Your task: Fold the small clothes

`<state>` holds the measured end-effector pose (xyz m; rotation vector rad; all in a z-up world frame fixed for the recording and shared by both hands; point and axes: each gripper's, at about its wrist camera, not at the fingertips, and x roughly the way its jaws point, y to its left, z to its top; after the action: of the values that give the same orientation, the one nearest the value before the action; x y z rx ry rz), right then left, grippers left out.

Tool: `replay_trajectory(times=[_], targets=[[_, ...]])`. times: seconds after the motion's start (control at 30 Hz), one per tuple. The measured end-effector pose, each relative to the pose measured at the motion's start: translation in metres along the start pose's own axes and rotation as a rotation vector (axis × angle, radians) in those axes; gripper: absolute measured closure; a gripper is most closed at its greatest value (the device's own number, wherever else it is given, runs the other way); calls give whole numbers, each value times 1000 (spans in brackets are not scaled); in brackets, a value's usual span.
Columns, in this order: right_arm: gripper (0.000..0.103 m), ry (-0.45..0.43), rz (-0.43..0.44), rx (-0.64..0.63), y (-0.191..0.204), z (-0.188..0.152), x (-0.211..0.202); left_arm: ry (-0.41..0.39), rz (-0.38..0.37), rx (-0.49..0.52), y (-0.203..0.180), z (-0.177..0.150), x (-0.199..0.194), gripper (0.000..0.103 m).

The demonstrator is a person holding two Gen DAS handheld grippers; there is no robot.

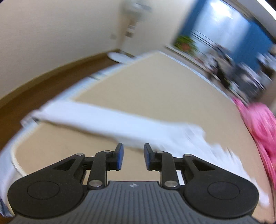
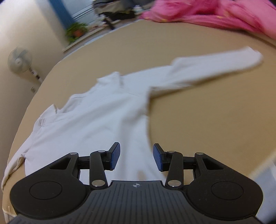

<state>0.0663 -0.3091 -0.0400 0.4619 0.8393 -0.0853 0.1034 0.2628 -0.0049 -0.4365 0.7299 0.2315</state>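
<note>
A small white long-sleeved shirt (image 2: 96,117) lies spread flat on a beige surface (image 2: 215,112), one sleeve (image 2: 212,67) stretched out to the far right. My right gripper (image 2: 136,156) is open and empty, just above the shirt's near hem. In the left wrist view the shirt shows blurred, with a long sleeve (image 1: 103,120) running to the left. My left gripper (image 1: 133,156) is open and empty, hovering just short of that sleeve. Both views are motion-blurred.
A heap of pink cloth (image 2: 207,13) lies at the far edge of the surface; it also shows at the right in the left wrist view (image 1: 258,124). A standing fan (image 2: 19,60), a potted plant (image 2: 75,31) and a blue-framed window (image 1: 224,29) are beyond.
</note>
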Motion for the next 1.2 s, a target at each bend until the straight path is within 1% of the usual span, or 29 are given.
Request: replay_trajectory(times=[0.03,0.07,0.1,0.13,0.17,0.23,0.27,0.3,0.33,0.37,0.47,0.57,0.67,0.7,0.73,0.77,0.8,0.83,0.87,0.9,0.93,1.0,1.03,1.13,1.17,1.2], targets=[[59,18,-11,13,-8,-6,-2,31,-27,30,-10,-18,-3,72],[59,45,-27,20,-16,-14,-3,56,-41,56,-22,-47,-3,71],[59,69,-42,21,-22,-21,-3,89,-42,88,-28,-68,-2,71],[59,98,-61,21,-29,-29,-3,128,-27,114,-31,-84,2,71],[59,122,-73,21,-35,-36,-4,184,-9,131,-32,-101,6,71],[59,171,-86,26,-44,-52,-4,329,-8,157,-30,-130,15,71],[59,191,-88,33,-48,-58,-5,398,7,156,-28,-141,24,71],[58,213,-89,47,-53,-64,-6,450,44,138,-23,-150,33,71],[58,224,-86,61,-56,-69,-8,493,77,110,-20,-160,38,71],[58,227,-85,73,-58,-72,-10,526,85,80,-16,-167,41,71],[58,237,-91,119,-64,-79,-19,518,78,59,-17,-173,33,70],[57,239,-91,180,-73,-83,-26,565,42,3,-4,-176,26,70],[57,223,-70,209,-76,-83,-26,563,39,17,-11,-186,17,70],[57,216,-66,213,-78,-83,-27,563,36,15,-7,-181,19,70],[57,211,-64,212,-78,-83,-27,564,34,10,-9,-183,18,70],[57,208,-61,206,-77,-83,-27,567,32,8,-3,-176,18,72],[56,208,-58,196,-75,-82,-23,565,29,13,-4,-176,17,76],[57,212,-55,185,-74,-82,-21,558,26,26,-6,-175,16,88],[69,215,-45,168,-72,-81,-20,543,28,51,-9,-174,13,94],[91,216,-20,151,-69,-81,-20,526,31,75,-11,-173,7,95],[97,210,-2,144,-67,-81,-20,502,37,101,-14,-172,1,95],[98,191,5,143,-66,-77,-26,452,38,132,-17,-168,-11,96],[98,172,19,163,-68,-73,-32,418,30,145,-19,-165,-21,96],[99,86,134,268,-83,-54,-74,290,-35,162,-21,-155,-63,96],[99,61,164,291,-88,-49,-88,264,-46,175,-20,-155,-75,96],[99,45,173,295,-92,-46,-101,259,-41,185,-20,-158,-81,96]])
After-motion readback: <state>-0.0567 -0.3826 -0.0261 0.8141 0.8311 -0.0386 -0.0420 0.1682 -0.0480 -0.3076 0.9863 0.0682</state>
